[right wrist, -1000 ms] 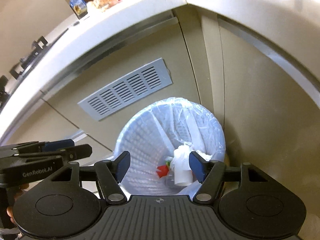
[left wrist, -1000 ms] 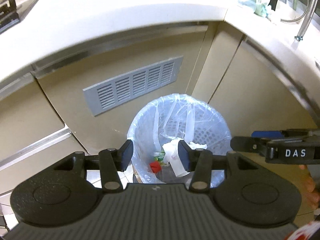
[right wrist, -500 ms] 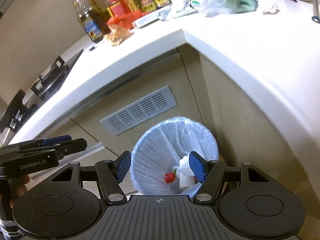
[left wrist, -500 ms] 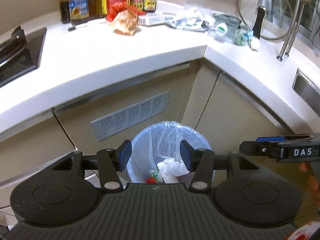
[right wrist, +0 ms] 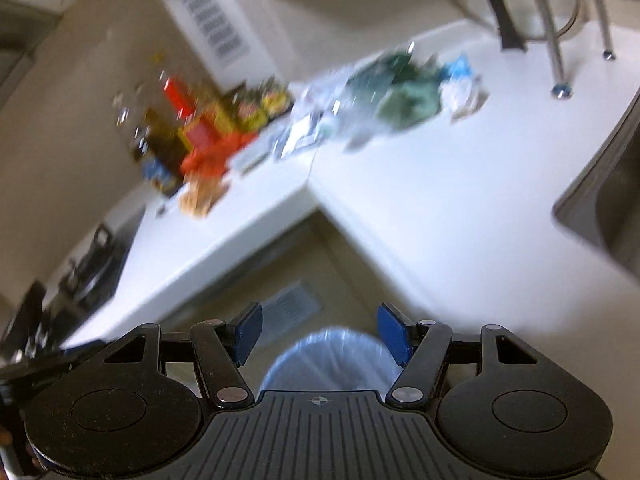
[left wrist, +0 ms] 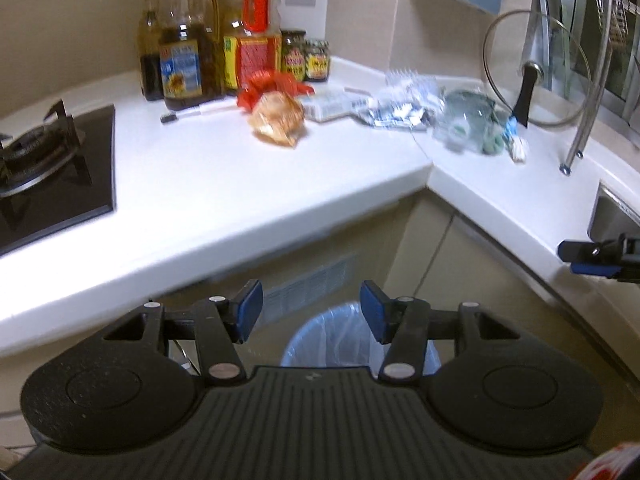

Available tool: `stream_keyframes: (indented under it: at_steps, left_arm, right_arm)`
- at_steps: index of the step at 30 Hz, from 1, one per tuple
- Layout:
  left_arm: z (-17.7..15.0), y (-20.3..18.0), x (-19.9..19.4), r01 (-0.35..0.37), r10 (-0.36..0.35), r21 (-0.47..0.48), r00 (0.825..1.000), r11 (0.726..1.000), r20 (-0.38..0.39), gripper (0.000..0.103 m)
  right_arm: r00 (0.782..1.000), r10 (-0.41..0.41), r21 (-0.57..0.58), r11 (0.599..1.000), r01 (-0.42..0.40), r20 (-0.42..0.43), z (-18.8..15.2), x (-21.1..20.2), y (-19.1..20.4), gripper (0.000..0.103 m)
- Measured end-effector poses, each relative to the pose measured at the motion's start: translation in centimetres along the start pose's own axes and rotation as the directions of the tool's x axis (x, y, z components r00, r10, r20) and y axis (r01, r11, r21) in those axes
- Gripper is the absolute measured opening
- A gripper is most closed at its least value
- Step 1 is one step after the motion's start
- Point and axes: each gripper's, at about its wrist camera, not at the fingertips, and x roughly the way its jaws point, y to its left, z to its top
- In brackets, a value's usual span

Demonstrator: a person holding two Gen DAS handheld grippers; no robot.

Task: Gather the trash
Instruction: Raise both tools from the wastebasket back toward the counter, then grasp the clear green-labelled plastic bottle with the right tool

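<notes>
Hovering released and empty above the lined bin point(left wrist: 352, 340), the left gripper point(left wrist: 311, 316) and right gripper point(right wrist: 320, 334) leave uncollected the wrapper point(left wrist: 276, 118) and crumpled plastic point(left wrist: 404, 110) on the bench point(left wrist: 240, 184), so the task appears unfinished.

bottle labels point(left wrist: 181, 68) and jar labels point(left wrist: 317, 65) blurred, no text legible anywhere
</notes>
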Motion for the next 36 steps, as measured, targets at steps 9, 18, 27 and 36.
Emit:
stream_keyframes:
  at_steps: [9, 18, 27, 36]
  left_arm:
    - [5.2, 1.2, 1.8, 0.012, -0.014, 0.028, 0.998, 1.0, 0.067, 0.051]
    - [10.4, 0.7, 6.1, 0.054, -0.061, 0.069, 0.992, 0.996, 0.109, 0.051]
    - [14.4, -0.4, 11.1, 0.108, -0.118, 0.098, 0.987, 0.989, 0.11, 0.051]
    - [16.6, -1.5, 14.8, 0.139, -0.152, 0.127, 0.984, 0.982, 0.096, 0.051]
  right_arm:
    - [0.988, -0.033, 0.062, 0.998, 0.024, 0.154, 6.6, 0.9, -2.1, 0.065]
    - [0.967, -0.024, 0.135, 0.991, -0.01, 0.252, 12.3, 4.2, -4.3, 0.065]
    - [0.95, -0.016, 0.203, 0.978, -0.05, 0.312, 16.0, 8.9, -5.8, 0.058]
    - [0.943, -0.043, 0.312, 0.948, -0.065, 0.329, 17.8, 13.8, -8.1, 0.056]
